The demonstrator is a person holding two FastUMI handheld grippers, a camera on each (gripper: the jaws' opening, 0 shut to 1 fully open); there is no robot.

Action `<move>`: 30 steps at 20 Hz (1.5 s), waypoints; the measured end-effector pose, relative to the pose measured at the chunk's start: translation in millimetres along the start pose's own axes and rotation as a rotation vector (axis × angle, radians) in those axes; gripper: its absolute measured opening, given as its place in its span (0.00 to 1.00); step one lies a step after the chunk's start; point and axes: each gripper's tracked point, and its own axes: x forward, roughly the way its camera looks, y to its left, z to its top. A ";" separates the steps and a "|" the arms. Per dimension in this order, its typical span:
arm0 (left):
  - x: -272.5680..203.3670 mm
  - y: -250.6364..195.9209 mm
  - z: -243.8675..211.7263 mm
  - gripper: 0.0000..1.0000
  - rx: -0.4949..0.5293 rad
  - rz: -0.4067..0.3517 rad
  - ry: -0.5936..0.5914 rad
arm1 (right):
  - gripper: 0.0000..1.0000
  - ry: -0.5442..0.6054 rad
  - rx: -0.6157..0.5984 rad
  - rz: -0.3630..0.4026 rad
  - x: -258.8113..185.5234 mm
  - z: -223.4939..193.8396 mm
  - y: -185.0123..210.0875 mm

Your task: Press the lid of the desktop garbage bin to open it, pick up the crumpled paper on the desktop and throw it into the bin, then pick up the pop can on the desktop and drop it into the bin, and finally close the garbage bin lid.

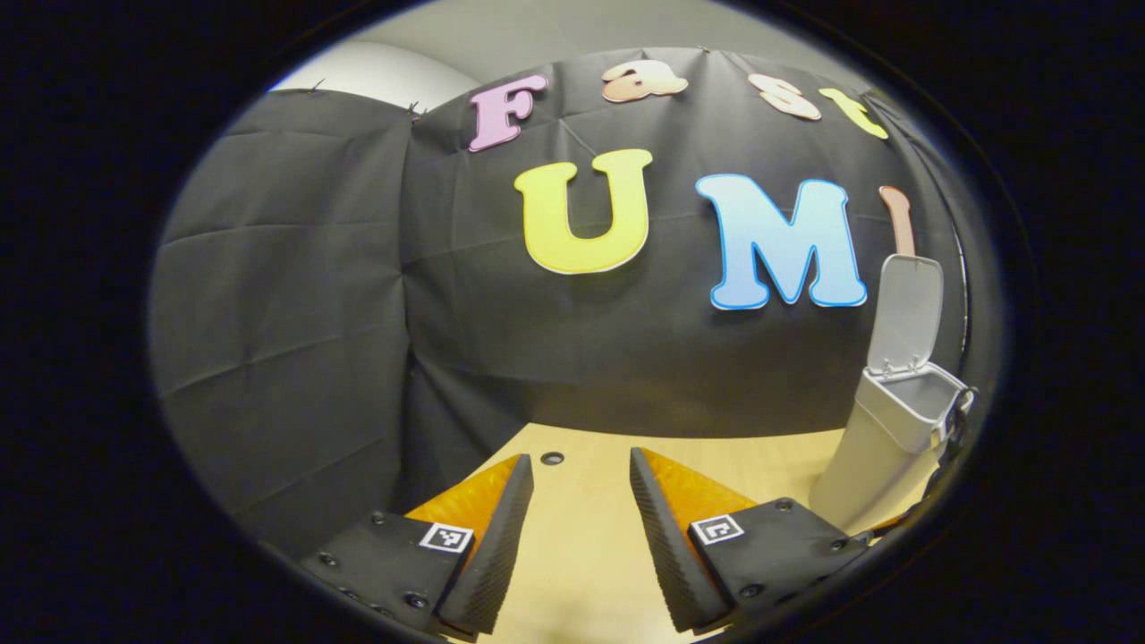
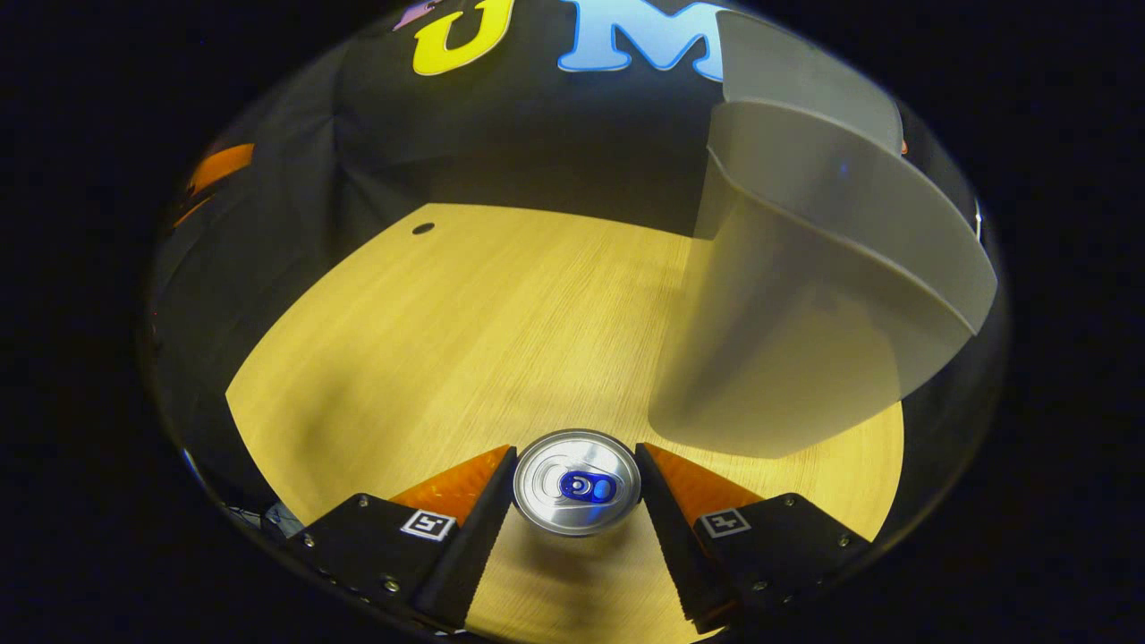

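Observation:
The pop can (image 2: 577,483) stands on end between the fingers of my right gripper (image 2: 575,450), its silver top with the pull tab facing the camera. Both fingers press on its sides, and the gripper points down at the wooden desktop (image 2: 465,322). Close by on the right is the grey garbage bin (image 2: 805,295), its lid (image 2: 805,80) swung up. In the left gripper view the bin (image 1: 881,438) is at the far right with its lid (image 1: 908,309) upright and its mouth open. My left gripper (image 1: 580,461) is open over the desktop (image 1: 581,537) with nothing between its fingers.
The black cloth wall (image 1: 358,295) closes off the back and left of the desk. A small round hole (image 2: 423,228) lies in the desktop near the back edge. An orange shape (image 2: 219,165), blurred, shows at the far left of the right gripper view.

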 end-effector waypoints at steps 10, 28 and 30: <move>-4.7 -14.6 1.4 0.81 -0.010 -0.038 0.002 | 0.83 -0.236 0.121 0.054 -58.8 82.3 14.7; -16.7 -25.7 2.2 0.81 -0.018 -0.049 0.006 | 0.83 -0.583 0.099 -0.028 -158.3 211.3 -48.1; -17.1 -24.3 2.5 0.81 -0.026 -0.044 0.008 | 0.83 -0.611 0.078 -0.074 -164.2 222.7 -67.2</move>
